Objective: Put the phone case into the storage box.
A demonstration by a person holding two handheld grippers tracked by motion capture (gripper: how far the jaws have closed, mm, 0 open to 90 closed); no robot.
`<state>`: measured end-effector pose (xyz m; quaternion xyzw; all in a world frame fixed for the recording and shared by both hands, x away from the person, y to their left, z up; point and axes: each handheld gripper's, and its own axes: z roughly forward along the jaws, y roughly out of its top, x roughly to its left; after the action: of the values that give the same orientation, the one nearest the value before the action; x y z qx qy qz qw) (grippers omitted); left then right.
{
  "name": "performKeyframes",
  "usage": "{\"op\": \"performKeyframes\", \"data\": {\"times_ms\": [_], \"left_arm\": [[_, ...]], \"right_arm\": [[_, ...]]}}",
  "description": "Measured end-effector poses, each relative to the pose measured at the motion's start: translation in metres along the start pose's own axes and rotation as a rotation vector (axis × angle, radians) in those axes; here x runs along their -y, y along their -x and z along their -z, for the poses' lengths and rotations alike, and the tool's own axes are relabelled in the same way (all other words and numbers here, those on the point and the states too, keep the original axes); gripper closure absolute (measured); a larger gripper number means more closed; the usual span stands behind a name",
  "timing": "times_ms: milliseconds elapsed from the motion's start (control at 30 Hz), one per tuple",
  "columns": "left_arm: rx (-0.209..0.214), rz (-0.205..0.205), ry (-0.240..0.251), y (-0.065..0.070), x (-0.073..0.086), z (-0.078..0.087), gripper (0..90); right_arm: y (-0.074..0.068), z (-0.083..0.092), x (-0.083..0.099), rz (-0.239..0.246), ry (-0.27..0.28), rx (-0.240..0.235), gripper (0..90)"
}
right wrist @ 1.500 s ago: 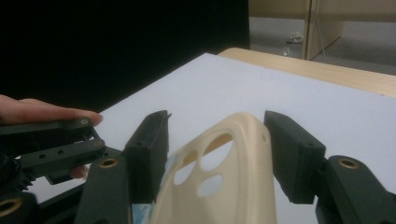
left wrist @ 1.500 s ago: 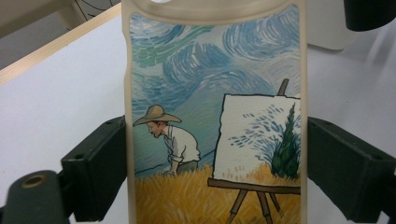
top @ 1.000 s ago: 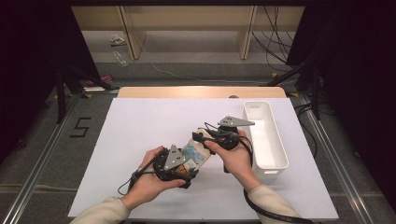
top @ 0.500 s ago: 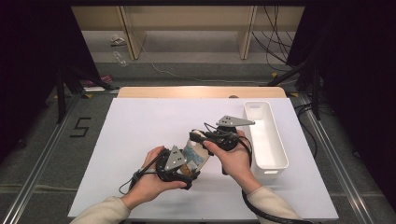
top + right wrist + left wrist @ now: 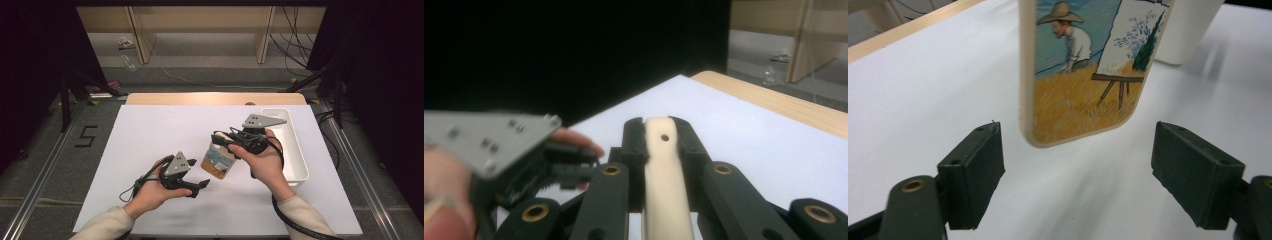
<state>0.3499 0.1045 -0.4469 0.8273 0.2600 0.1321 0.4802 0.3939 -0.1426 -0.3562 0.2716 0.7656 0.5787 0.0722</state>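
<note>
Pinching this phone case (image 5: pixel 218 161) by its top edge in my right gripper (image 5: pixel 226 141); it looks light, thin, a bit slick. Left gripper (image 5: pixel 200 186) has been closing slightly, jaws wide apart, empty.

A cream phone case (image 5: pixel 218 161) with a painted wheat-field scene hangs upright above the table.

Left gripper (image 5: pixel 200 184) low with jaws apart, right gripper (image 5: pixel 218 136) raised, jaws clamped together.

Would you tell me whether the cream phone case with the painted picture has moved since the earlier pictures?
Yes. The cream painted phone case, clamped in the right gripper, has shifted toward the white bin, away from the left gripper.
</note>
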Motion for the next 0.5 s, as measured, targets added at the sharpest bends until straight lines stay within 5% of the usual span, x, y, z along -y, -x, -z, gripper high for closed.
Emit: {"op": "performKeyframes", "data": {"times_ms": [233, 500], "left_arm": [[0.051, 0.015, 0.017, -0.0036, 0.0016, -0.0013, 23.3], [0.092, 0.011, 0.018, -0.0005, -0.0009, -0.0083, 28.3]], "right_arm": [[0.0031, 0.0069, -0.0065, 0.154, -0.090, -0.107, 79.4], [0.0009, 0.0047, -0.0055, 0.173, -0.126, -0.139, 79.5]]}}
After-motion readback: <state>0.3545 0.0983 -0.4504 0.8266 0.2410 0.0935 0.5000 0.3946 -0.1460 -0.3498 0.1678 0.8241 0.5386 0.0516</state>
